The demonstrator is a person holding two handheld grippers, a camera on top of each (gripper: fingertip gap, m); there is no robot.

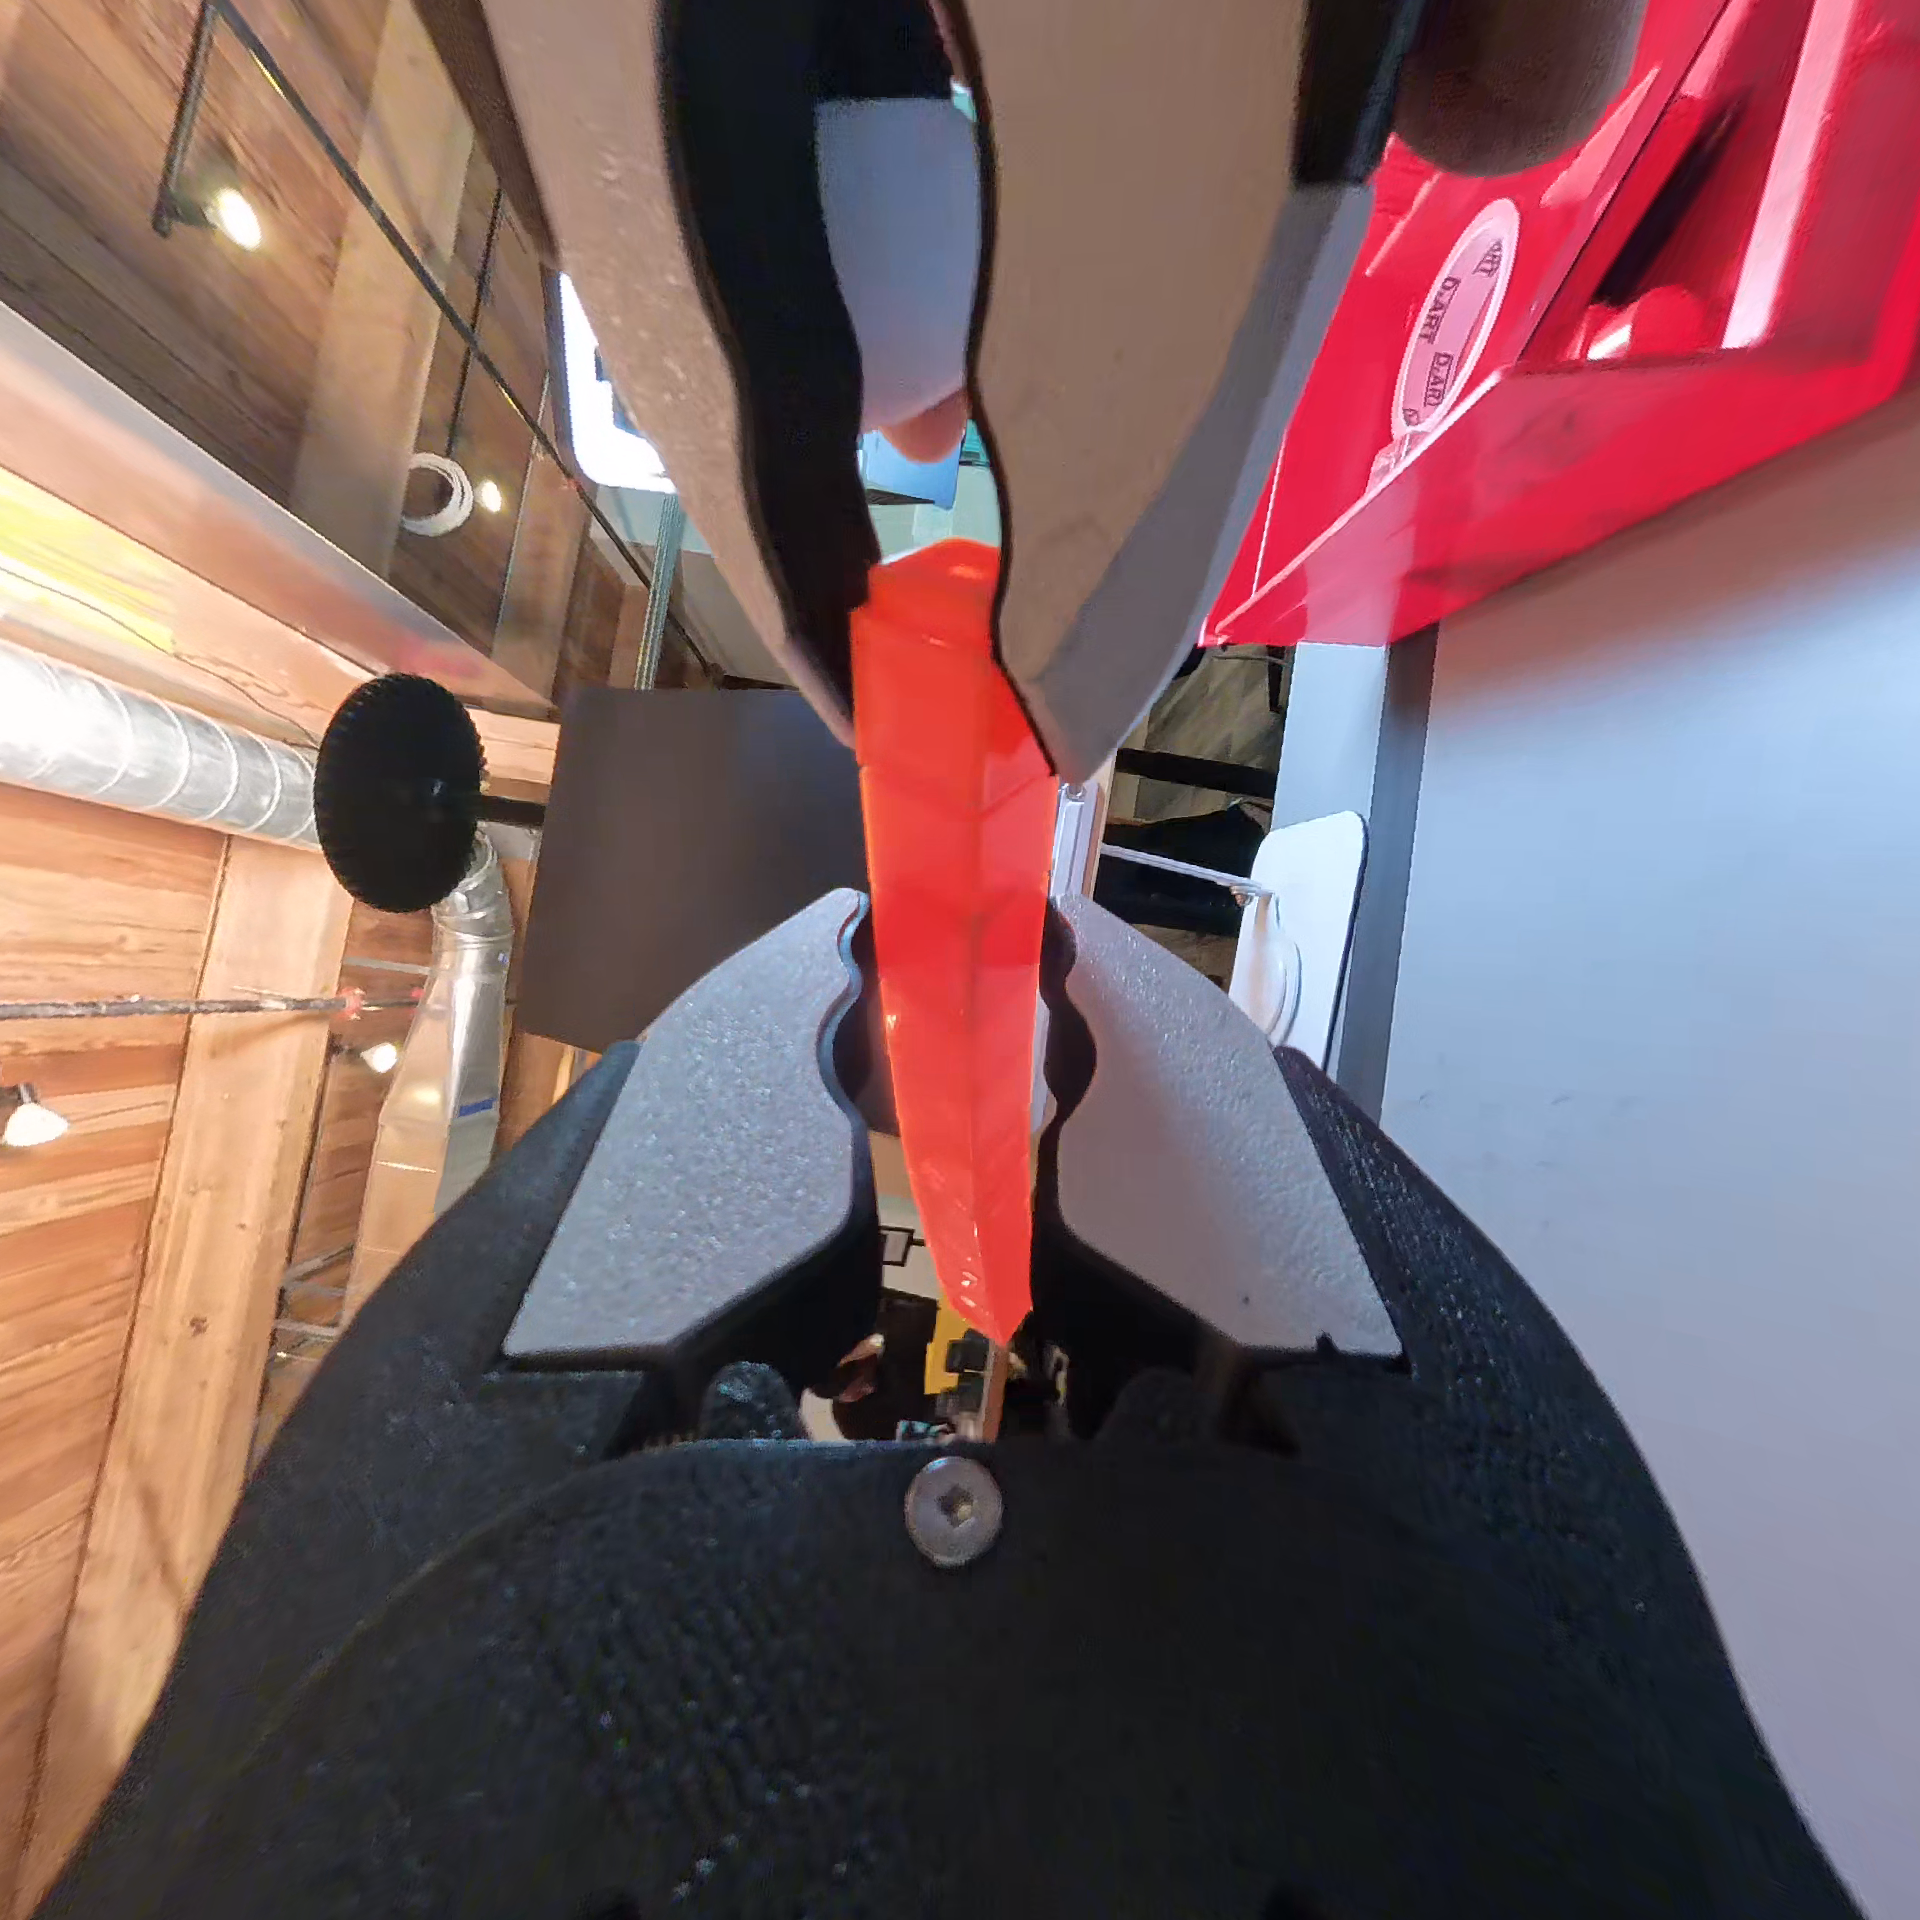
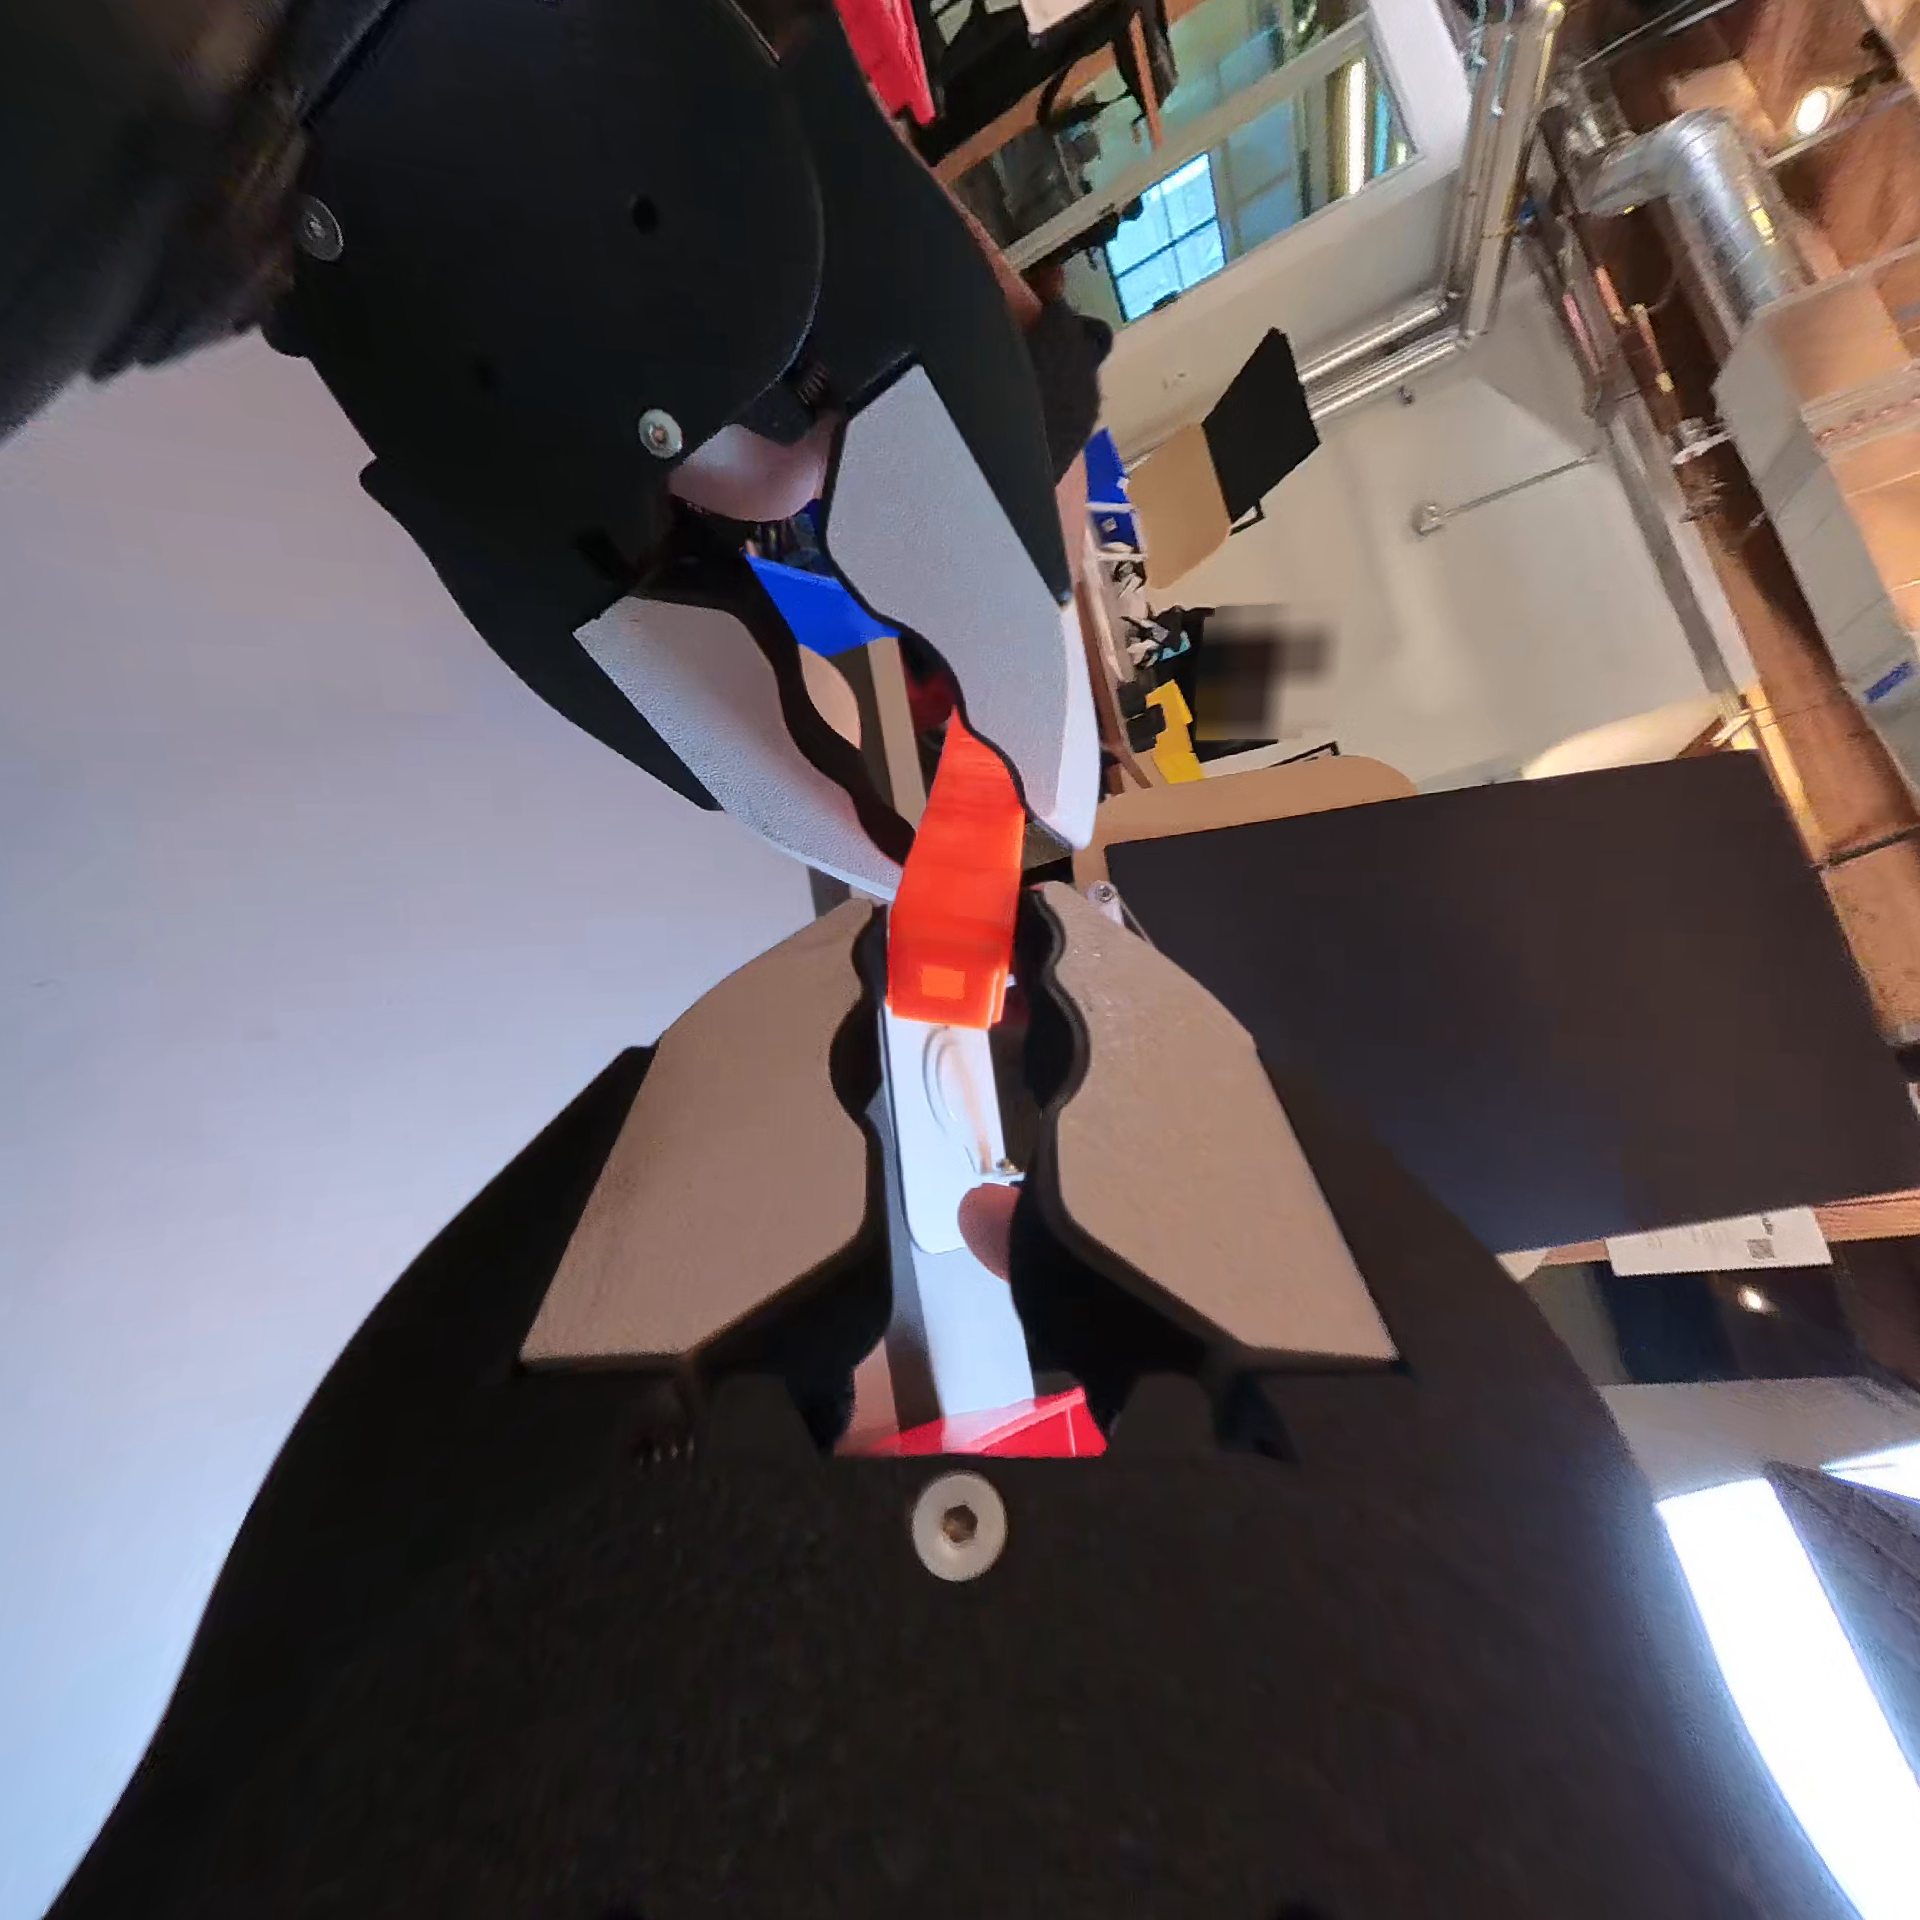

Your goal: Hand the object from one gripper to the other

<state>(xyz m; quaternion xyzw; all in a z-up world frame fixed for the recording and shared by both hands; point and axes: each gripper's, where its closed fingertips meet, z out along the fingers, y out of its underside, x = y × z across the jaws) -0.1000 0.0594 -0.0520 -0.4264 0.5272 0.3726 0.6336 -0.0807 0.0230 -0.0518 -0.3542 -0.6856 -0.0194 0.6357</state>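
An orange plastic piece (image 1: 956, 987) is held in the air between both grippers. In the left wrist view it is a long strip running from my left gripper (image 1: 956, 935) up into my right gripper (image 1: 935, 707). My left gripper's fingertips press on both sides of its near part. My right gripper comes in from above and its jaws are shut on the far end. In the right wrist view the orange piece (image 2: 956, 914) sits between the tips of my right gripper (image 2: 956, 935), and my left gripper (image 2: 977, 842) clamps it from above. Both hold it.
A white tabletop (image 1: 1662, 1143) lies to one side, with a red plastic case (image 1: 1610, 364) and a white flat device (image 1: 1309, 935) on it. A black panel (image 2: 1507, 987) stands behind the grippers. A blue bin (image 2: 821, 613) shows past the left gripper. My right fingertips sit around 4 cm from my left ones.
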